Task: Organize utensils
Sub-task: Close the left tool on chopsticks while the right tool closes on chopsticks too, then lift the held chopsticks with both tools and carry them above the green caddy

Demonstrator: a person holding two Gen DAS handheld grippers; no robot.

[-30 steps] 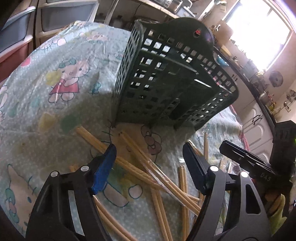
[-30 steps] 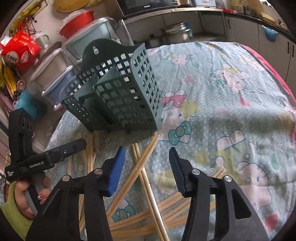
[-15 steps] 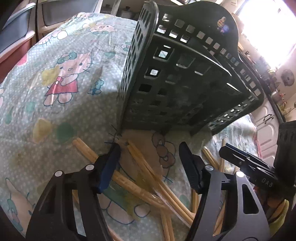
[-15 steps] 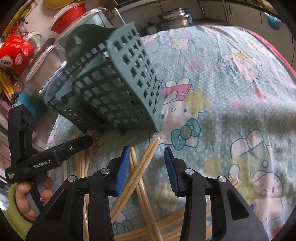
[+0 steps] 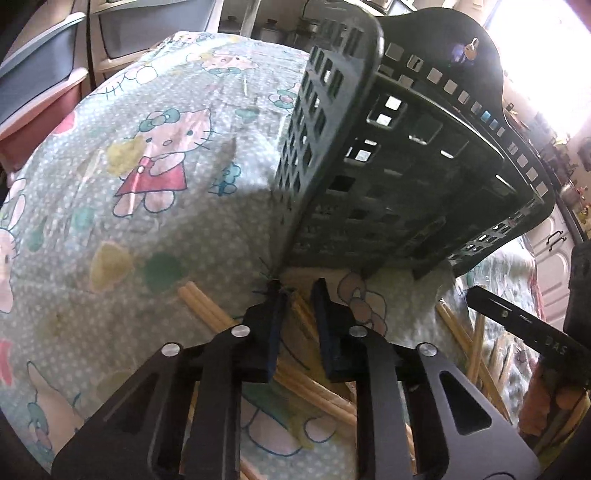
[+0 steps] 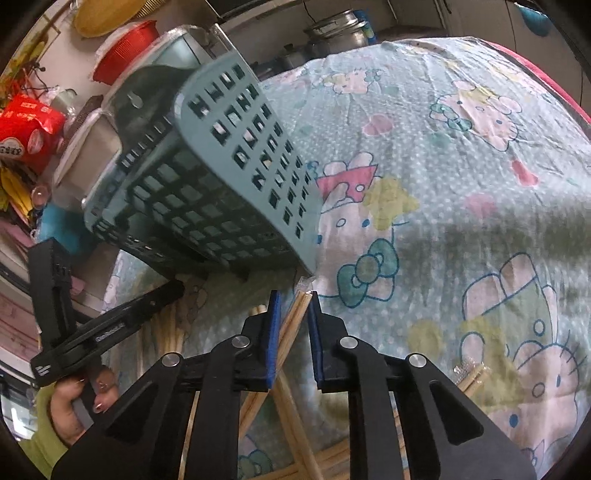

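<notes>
A green perforated utensil basket (image 5: pixel 388 177) stands on the Hello Kitty cloth (image 5: pixel 147 184); it also shows in the right wrist view (image 6: pixel 221 192). Several wrapped chopstick pairs (image 5: pixel 207 302) lie crossed on the cloth in front of it. My left gripper (image 5: pixel 297 291) has its jaws nearly together around the tip of one wrapped pair (image 5: pixel 301 314), just below the basket's corner. My right gripper (image 6: pixel 293 301) has its jaws nearly together around the top end of another wrapped pair (image 6: pixel 295 314), just below the basket's near corner. Each gripper appears in the other's view.
Storage drawers (image 5: pixel 44 85) stand beyond the table's far left. Pots (image 6: pixel 340 33) and a red lidded container (image 6: pixel 125 48) sit on shelves behind the basket. White cabinets (image 5: pixel 557 254) are at the right. More chopsticks (image 6: pixel 170 328) lie to the left.
Both grippers moved forward toward the basket's foot and narrowed from wide open to nearly together, each around a chopstick pair.
</notes>
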